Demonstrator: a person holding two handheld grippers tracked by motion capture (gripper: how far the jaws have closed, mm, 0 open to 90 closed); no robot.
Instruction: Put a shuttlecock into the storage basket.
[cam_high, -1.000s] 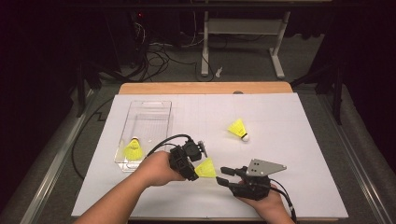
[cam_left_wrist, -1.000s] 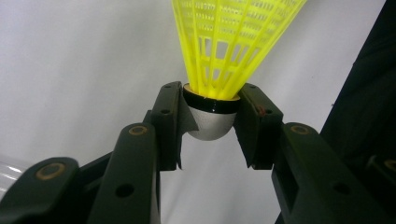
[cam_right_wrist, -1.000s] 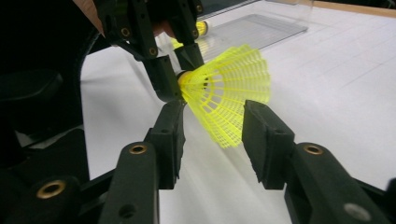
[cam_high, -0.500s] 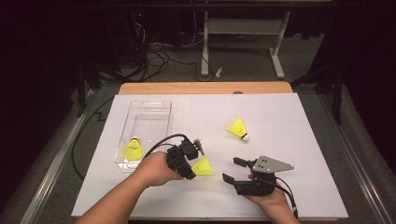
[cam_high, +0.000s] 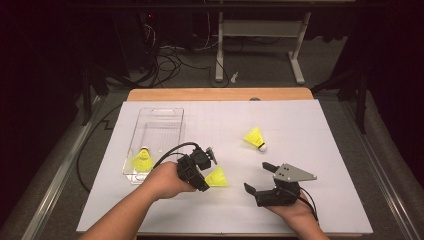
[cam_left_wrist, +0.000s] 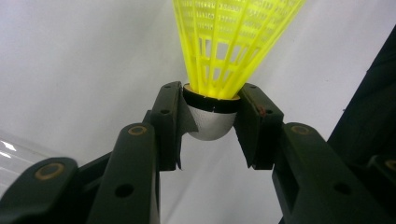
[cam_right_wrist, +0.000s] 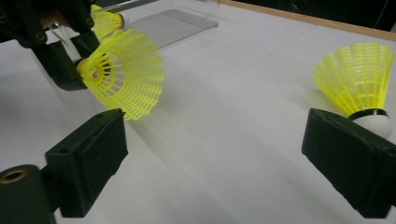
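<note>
In the high view, a yellow shuttlecock (cam_high: 216, 177) is pinched at its cork by the left gripper (cam_high: 202, 176), just right of the clear tray (cam_high: 165, 120). A second shuttlecock (cam_high: 141, 160) is seen inside the tray's near end, and a third (cam_high: 254, 137) lies well right of the tray. The right gripper (cam_high: 256, 179), farther right of the tray, has just been opening and holds nothing.

In the left gripper view, the white cork (cam_left_wrist: 211, 122) is clamped between both pads.

In the right gripper view, the jaws are spread wide over the white mat (cam_right_wrist: 224, 140), the tray (cam_right_wrist: 175, 23) lying beyond.
</note>
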